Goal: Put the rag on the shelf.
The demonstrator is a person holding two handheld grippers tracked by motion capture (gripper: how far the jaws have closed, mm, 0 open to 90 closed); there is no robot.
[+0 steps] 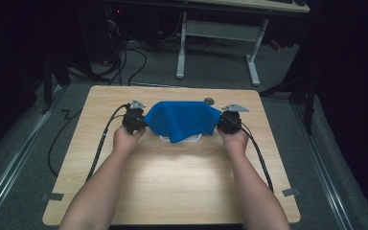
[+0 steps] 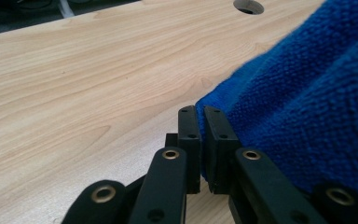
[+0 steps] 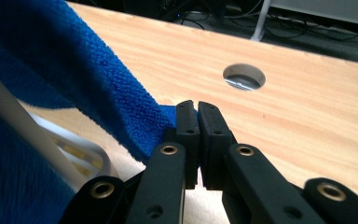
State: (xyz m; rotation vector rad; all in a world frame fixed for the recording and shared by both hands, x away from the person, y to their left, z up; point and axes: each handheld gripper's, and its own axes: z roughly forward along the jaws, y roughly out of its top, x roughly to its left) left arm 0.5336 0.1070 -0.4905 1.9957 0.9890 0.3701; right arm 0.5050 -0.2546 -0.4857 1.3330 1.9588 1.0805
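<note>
Black tongs (image 2: 200,119) pinched on a blue cloth (image 2: 307,107) corner, pale wooden table (image 2: 84,88), round hole (image 2: 248,6) beyond

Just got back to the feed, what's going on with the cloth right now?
A person holds a blue cloth stretched between two grippers. The left gripper is shut on one corner and the right gripper on the opposite one. The cloth hangs low over the table, draped across a white object that is mostly hidden under it.
</note>
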